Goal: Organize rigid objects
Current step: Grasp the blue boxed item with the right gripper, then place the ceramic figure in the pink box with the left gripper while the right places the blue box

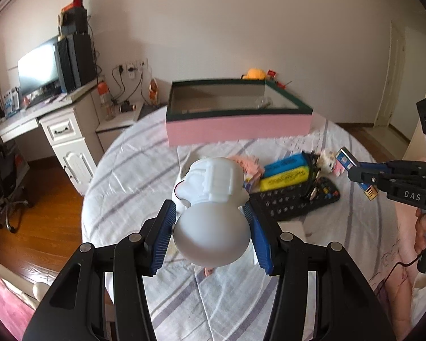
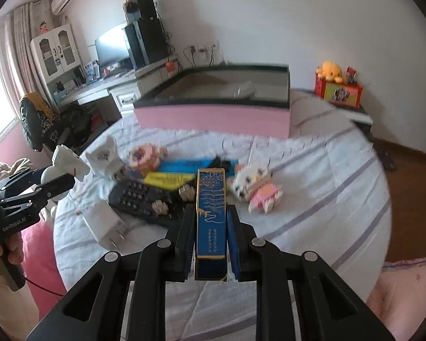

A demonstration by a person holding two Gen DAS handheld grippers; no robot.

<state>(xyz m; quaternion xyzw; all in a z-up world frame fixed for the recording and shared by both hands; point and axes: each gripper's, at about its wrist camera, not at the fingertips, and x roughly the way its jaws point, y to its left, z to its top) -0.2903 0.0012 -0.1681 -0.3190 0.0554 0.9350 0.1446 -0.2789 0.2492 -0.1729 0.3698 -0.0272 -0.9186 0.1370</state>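
Left tool (image 1: 210, 227) clamps white figurine (image 1: 213, 207) by its round base, above the bed (image 1: 122, 176). Right tool (image 2: 210, 233), marked "DAS", grips blue-and-gold box (image 2: 210, 216) lengthwise; box lettering unreadable. Ahead: black keypad (image 2: 139, 201), yellow case (image 2: 167, 180), brick cat (image 2: 255, 190). Farthest, pink open box (image 2: 213, 119).

"DAS" on right gripper (image 1: 352, 170); "GenRobot.AI" on left gripper (image 2: 68, 180).

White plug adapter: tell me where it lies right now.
In the right wrist view the white plug adapter lies on the striped bedsheet at lower left, beside the black remote, prongs toward the camera.
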